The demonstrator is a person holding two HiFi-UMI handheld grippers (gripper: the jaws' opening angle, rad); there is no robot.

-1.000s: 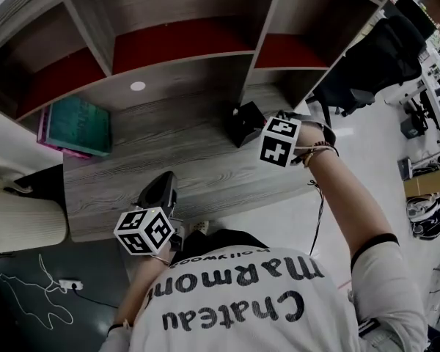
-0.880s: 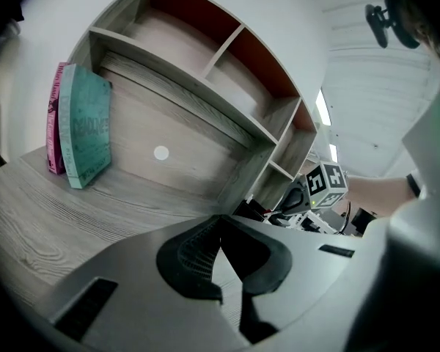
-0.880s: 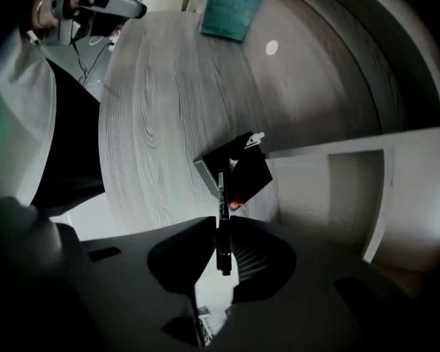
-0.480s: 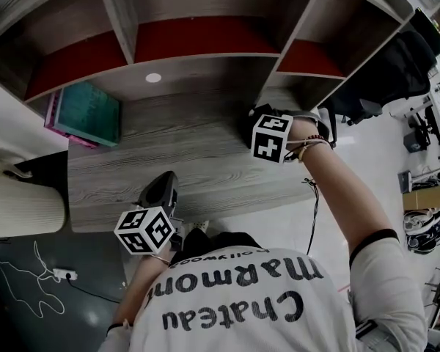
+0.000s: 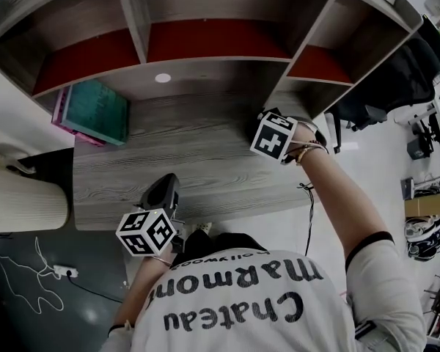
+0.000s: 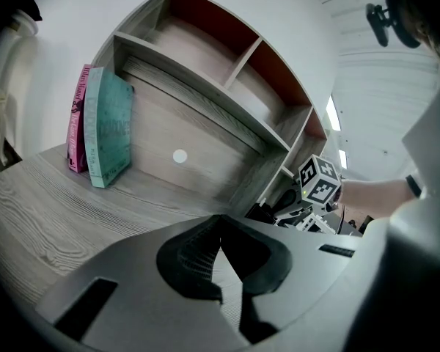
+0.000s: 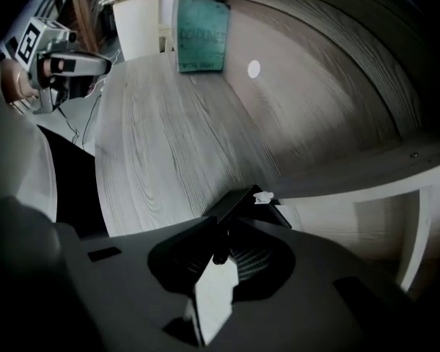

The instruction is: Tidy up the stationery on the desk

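Observation:
My right gripper (image 7: 220, 244) is shut on a small black boxy item (image 7: 238, 202) with a white bit at its far end. It points steeply down at the desk (image 7: 169, 145), close to the foot of the shelf upright (image 7: 367, 174). In the head view the right gripper (image 5: 268, 127) sits at the back right of the desk, its marker cube hiding the item. My left gripper (image 6: 218, 229) hangs over the desk's front edge with its jaws together and nothing between them; the head view shows the left gripper (image 5: 161, 193) at the near edge.
A teal book and a pink book (image 5: 95, 112) stand upright at the back left of the desk (image 5: 191, 160). A shelf unit (image 5: 205, 39) with red-backed compartments rises behind. A cream cylinder (image 5: 22, 204) stands left of the desk. A black chair (image 5: 396, 72) is at the right.
My right gripper has carried the black item toward the back right, nearer the shelf upright, and the cube now covers it. My left gripper has barely shifted.

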